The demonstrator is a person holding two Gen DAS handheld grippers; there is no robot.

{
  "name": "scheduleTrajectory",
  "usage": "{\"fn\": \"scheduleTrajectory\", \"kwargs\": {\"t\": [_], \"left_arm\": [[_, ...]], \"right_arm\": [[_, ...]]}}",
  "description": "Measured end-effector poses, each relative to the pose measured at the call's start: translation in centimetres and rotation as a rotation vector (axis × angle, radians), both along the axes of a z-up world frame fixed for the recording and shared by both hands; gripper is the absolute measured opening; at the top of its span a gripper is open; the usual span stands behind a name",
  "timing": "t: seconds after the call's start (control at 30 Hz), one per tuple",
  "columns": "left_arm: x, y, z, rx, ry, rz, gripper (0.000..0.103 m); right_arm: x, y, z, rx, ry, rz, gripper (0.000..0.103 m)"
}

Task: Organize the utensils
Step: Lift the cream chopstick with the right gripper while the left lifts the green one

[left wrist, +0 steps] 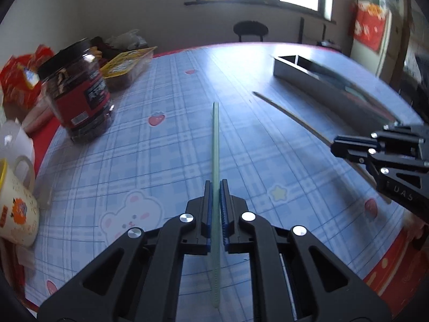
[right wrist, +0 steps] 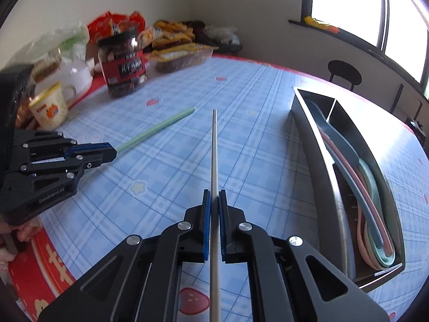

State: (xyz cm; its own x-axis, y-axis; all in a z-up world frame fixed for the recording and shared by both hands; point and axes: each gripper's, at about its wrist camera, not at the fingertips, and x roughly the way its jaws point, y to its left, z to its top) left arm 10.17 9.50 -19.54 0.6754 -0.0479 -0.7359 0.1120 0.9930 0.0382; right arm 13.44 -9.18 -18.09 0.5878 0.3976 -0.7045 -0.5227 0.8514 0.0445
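Inside metal tray [right wrist: 316, 145], pastel spoons [right wrist: 375, 244], each hand-held gripper clamping one chopstick

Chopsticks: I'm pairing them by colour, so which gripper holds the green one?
The left gripper holds the green chopstick; the right gripper is shut on a pale grey chopstick.

Left gripper [left wrist: 216, 185] clamping a pale green plastic chopstick [left wrist: 215, 139].
I'm holding it over the blue plaid tablecloth [left wrist: 166, 139]; the right gripper [left wrist: 335, 145] is pinching a tan chopstick [left wrist: 289, 115].
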Motion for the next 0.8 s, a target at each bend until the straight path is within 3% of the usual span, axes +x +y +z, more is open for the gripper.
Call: {"fn": "scheduleTrajectory", "kwargs": {"t": [0.13,0.6,0.8], "left_arm": [[-0.6,1.6,0.7,-0.065,-0.045,0.057,0.010],[-1.6,3.1,1.8,-0.114,-0.112,0.124,0.009],[-2.6,2.7,4.7,-0.137,-0.170,0.139,0.009]], "right_arm": [[-0.1,-1.2,0.6,0.061,-0.015,-0.026,0.006],[0.1,-2.1,0.8,0.123,-0.009,-0.025,0.006],[0.1,-2.7,1.0,0.170,-0.005,-0.019,0.006]]}}
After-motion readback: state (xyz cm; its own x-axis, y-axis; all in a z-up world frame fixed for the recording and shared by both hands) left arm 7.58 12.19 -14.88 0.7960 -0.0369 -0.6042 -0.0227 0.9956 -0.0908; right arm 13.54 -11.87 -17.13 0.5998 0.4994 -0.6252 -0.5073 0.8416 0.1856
